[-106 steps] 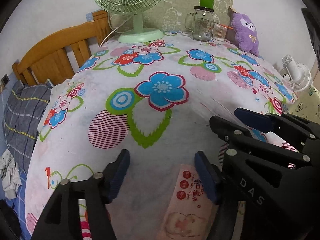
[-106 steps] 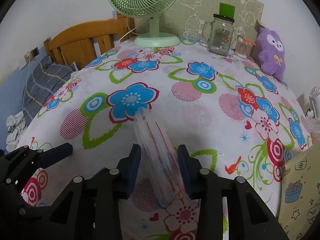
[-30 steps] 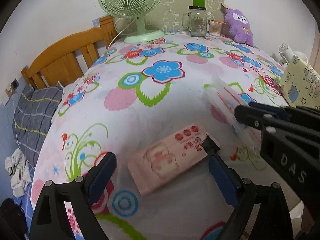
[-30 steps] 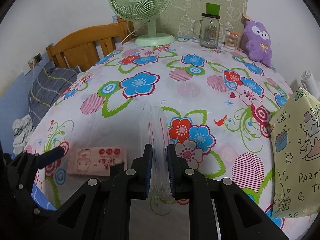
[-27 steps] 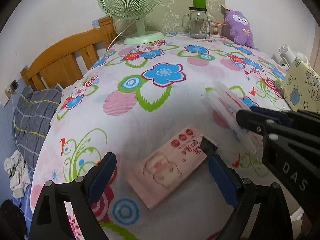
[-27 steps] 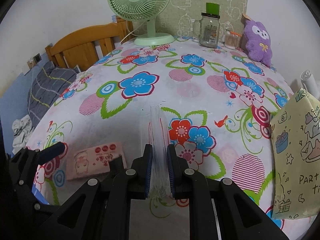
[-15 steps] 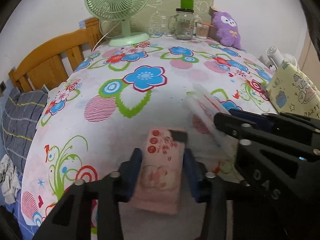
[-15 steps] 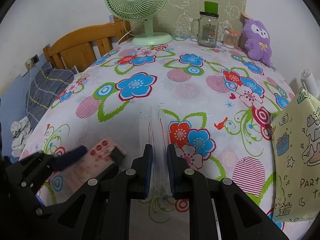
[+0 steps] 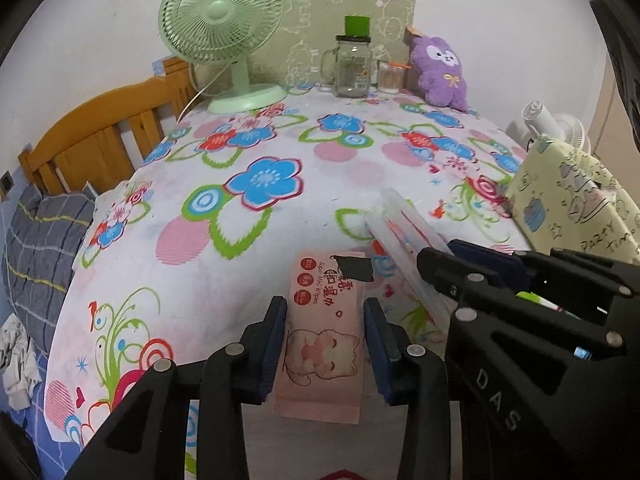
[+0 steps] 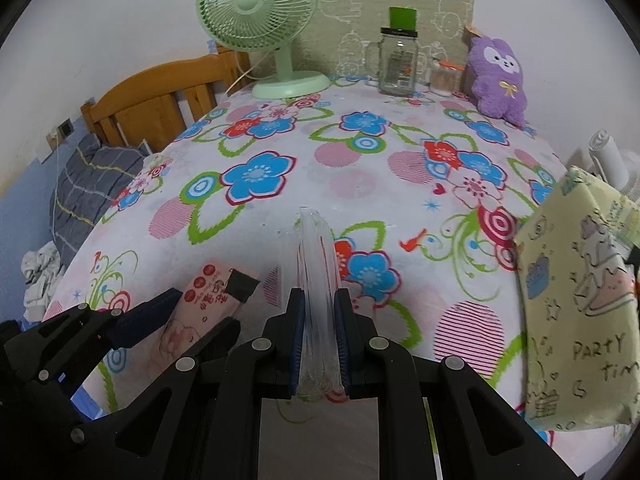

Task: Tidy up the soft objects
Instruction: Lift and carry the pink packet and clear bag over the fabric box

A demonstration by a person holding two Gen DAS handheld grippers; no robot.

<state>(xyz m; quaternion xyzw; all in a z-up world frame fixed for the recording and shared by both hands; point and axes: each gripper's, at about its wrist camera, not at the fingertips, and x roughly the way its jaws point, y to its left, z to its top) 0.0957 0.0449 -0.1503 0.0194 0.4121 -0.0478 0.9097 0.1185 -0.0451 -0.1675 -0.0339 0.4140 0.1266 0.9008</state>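
My left gripper (image 9: 325,320) is shut on a pink pack of wet wipes (image 9: 325,336) with a cartoon cat and a black tab, held over the near part of the flowered tablecloth (image 9: 260,208). The pack also shows in the right wrist view (image 10: 200,304). My right gripper (image 10: 319,312) is shut on a folded clear plastic bag (image 10: 317,264), which sticks forward from the jaws; the bag also shows in the left wrist view (image 9: 404,232). The right gripper sits just right of the left one.
A yellow "party time" gift bag (image 10: 580,304) stands at the right table edge. At the back are a green fan (image 10: 276,28), a glass jar (image 10: 398,64), a small cup (image 10: 444,78) and a purple plush (image 10: 498,76). A wooden bed frame (image 10: 160,100) is at left.
My left gripper, open over the wipes pack a second ago, has closed on it; the pack has turned lengthwise between the jaws. The right gripper has kept hold of the clear bag.
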